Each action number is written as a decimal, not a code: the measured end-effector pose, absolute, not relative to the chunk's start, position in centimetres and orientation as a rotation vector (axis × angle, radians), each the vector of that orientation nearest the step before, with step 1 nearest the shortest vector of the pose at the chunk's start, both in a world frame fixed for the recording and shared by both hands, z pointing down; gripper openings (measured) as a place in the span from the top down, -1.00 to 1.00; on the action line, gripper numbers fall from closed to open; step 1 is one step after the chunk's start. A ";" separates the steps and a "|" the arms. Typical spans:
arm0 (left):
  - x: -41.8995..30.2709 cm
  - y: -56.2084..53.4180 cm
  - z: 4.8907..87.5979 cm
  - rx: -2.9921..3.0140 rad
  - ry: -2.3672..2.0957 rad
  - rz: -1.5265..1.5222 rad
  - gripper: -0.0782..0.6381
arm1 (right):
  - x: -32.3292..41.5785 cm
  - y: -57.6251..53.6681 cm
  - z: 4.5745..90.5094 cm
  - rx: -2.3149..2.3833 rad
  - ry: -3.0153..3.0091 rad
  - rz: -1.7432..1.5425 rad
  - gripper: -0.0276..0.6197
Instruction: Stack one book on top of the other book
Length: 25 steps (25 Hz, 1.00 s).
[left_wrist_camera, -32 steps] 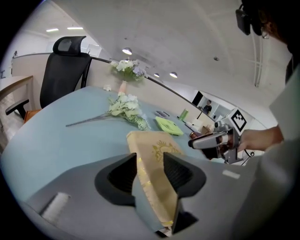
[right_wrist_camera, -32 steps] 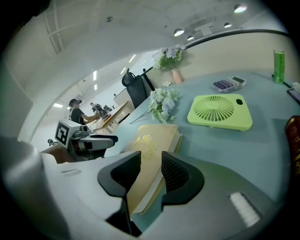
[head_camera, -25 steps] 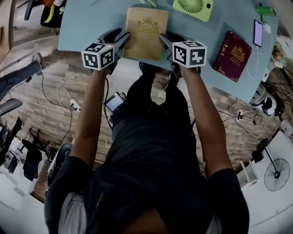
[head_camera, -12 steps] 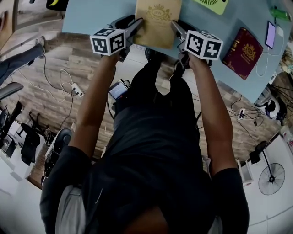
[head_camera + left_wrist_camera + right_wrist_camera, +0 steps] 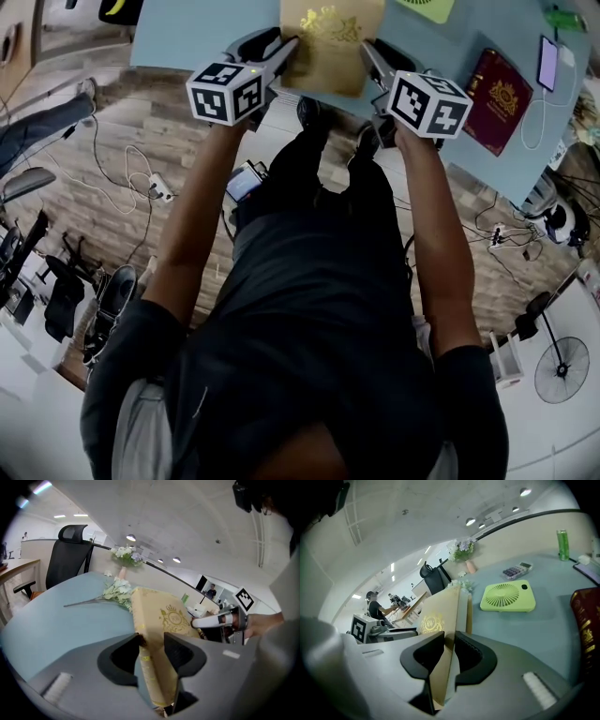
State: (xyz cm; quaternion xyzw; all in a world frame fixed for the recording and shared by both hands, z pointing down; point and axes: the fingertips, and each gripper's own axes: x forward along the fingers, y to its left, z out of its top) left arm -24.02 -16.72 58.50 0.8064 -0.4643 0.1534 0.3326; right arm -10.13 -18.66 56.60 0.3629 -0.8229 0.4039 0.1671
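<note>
We have both claws pinched shut on the tan book (image 5: pixel 333 42): left gripper (image 5: pixel 152 641) on its left edge, right gripper (image 5: pixel 449 644) on its right edge. It's at the near edge of the blue table (image 5: pixel 187 33). The red book (image 5: pixel 500 89) lies well apart to the right.

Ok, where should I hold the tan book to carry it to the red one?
Take the tan book by its two long edges, one gripper from each side: it is broad, thin and flat, so an edge fits between jaws. The left gripper and right gripper grip it so.
</note>
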 end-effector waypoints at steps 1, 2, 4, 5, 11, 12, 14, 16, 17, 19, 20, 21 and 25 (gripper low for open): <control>-23.6 -16.8 58.0 2.117 -1.212 0.397 0.24 | -9.7 -18.7 56.1 1.046 -2.349 1.141 0.69; -23.1 -16.8 57.5 2.127 -1.211 0.395 0.24 | -9.2 -18.7 55.6 1.060 -2.355 1.132 0.69; -22.0 -16.9 56.7 2.146 -1.206 0.393 0.24 | -8.1 -18.7 54.6 1.084 -2.371 1.117 0.69; -21.4 -17.0 56.3 2.155 -1.203 0.393 0.24 | -7.6 -18.7 54.2 1.096 -2.380 1.113 0.69; -18.1 -17.3 54.1 2.211 -1.178 0.389 0.24 | -4.0 -17.9 52.7 1.166 -2.374 1.124 0.69; -17.4 -17.4 53.9 2.220 -1.172 0.389 0.24 | -3.3 -17.8 52.4 1.180 -2.373 1.123 0.69; -16.0 -17.6 53.3 2.239 -1.158 0.388 0.24 | -1.8 -17.6 52.0 1.210 -2.371 1.121 0.69; -14.5 -17.8 52.9 2.259 -1.141 0.390 0.24 | -0.3 -17.5 51.7 1.238 -2.366 1.122 0.69; -13.7 -17.9 52.8 2.267 -1.132 0.392 0.24 | 0.4 -17.4 51.5 1.251 -2.363 1.122 0.69; -12.4 -17.9 52.6 2.279 -1.116 0.395 0.24 | 1.8 -17.2 51.3 1.273 -2.355 1.123 0.69; -11.7 -17.9 52.5 2.284 -1.108 0.396 0.24 | 2.4 -17.1 51.2 1.283 -2.352 1.124 0.69; -11.0 -17.9 52.4 2.289 -1.100 0.396 0.24 | 3.1 -17.0 51.1 1.294 -2.348 1.123 0.69; -8.1 -18.1 52.3 2.308 -1.065 0.402 0.24 | 6.0 -16.8 50.8 1.341 -2.332 1.123 0.69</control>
